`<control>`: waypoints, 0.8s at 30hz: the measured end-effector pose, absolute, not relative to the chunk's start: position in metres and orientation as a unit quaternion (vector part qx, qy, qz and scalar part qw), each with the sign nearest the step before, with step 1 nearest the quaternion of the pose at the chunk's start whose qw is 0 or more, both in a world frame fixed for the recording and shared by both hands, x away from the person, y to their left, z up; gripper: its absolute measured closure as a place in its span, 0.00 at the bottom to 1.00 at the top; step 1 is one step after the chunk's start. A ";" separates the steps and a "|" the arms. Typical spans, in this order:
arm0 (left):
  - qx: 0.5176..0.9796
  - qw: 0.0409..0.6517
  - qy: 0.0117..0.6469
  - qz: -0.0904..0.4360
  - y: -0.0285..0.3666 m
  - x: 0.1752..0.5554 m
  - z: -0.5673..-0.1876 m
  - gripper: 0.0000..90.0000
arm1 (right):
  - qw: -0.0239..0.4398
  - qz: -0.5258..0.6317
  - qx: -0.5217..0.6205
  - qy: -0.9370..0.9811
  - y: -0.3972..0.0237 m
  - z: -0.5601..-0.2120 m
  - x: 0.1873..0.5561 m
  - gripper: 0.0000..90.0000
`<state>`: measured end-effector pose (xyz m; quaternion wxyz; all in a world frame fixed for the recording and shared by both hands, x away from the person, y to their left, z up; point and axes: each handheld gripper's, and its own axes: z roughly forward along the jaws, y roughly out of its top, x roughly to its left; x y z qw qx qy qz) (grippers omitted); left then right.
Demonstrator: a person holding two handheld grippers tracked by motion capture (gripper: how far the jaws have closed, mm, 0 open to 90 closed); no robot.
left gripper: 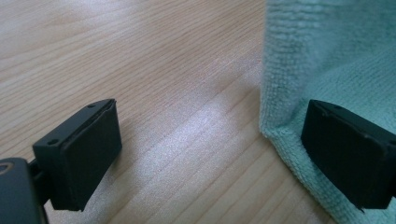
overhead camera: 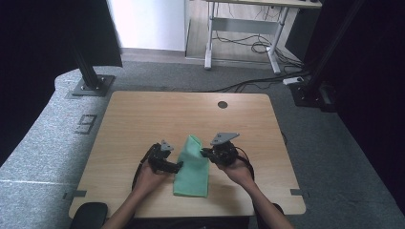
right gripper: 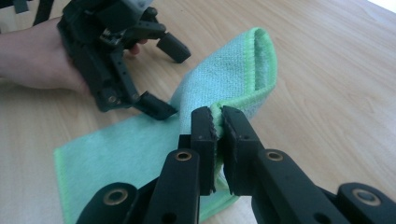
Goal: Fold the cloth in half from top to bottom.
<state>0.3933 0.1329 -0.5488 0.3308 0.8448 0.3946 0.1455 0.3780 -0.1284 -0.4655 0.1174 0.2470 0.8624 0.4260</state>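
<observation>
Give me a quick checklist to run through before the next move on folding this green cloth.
1. Right gripper shut on the edge of the green cloth: ok, its fingers pinch the hem.
2. Held edge lifted off the table: ok, it arches up.
3. Left gripper open: ok, wide gap between its fingers.
4. Left gripper pinning the cloth: not ok, one finger lies over the cloth edge, the other over bare wood, nothing clamped.
5. Rest of the cloth flat on the table: ok in the high view.
6. Space beyond the cloth for the fold: ok, bare wood.
</observation>
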 end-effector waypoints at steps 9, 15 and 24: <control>0.844 0.331 0.396 0.145 0.133 0.393 -0.549 0.05 | 0.103 0.434 0.239 0.862 -0.131 -0.476 0.356 0.92; 0.845 0.330 0.395 0.145 0.133 0.393 -0.549 0.05 | 0.093 0.432 0.236 0.866 -0.132 -0.484 0.342 0.92; 0.844 0.330 0.397 0.145 0.133 0.393 -0.549 0.05 | 0.079 0.415 0.236 0.875 -0.131 -0.503 0.332 0.91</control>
